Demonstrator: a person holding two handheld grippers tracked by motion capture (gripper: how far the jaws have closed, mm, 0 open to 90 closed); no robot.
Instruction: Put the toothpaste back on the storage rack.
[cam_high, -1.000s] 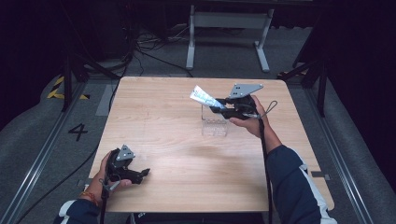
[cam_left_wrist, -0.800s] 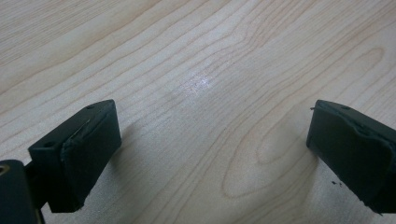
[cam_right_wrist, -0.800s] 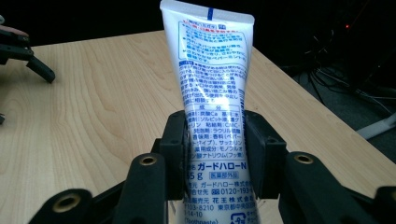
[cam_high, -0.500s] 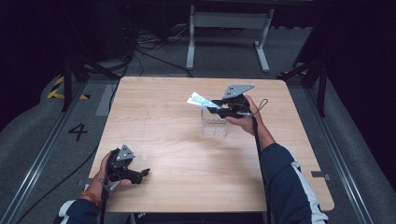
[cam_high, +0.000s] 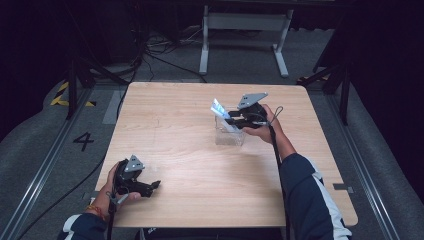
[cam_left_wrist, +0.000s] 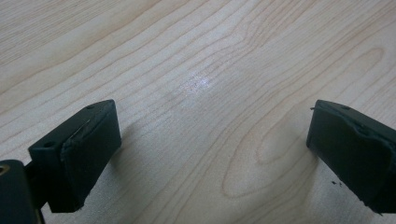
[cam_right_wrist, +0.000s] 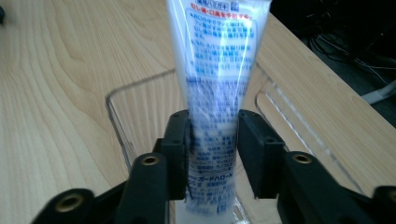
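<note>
The right tongs (cam_right_wrist: 214, 140) pinch a white, blue-printed soft plastic tube (cam_right_wrist: 219, 60) near its lower end, holding it over the clear rectangular plastic bin (cam_high: 229, 136) at about one o'clock on the pale wooden tabletop (cam_high: 200, 200). The tube looks light, squashy and slick, so a flat mid-body grip seems safest. The left tongs (cam_left_wrist: 205, 154) rest spread and empty at seven o'clock.
</note>
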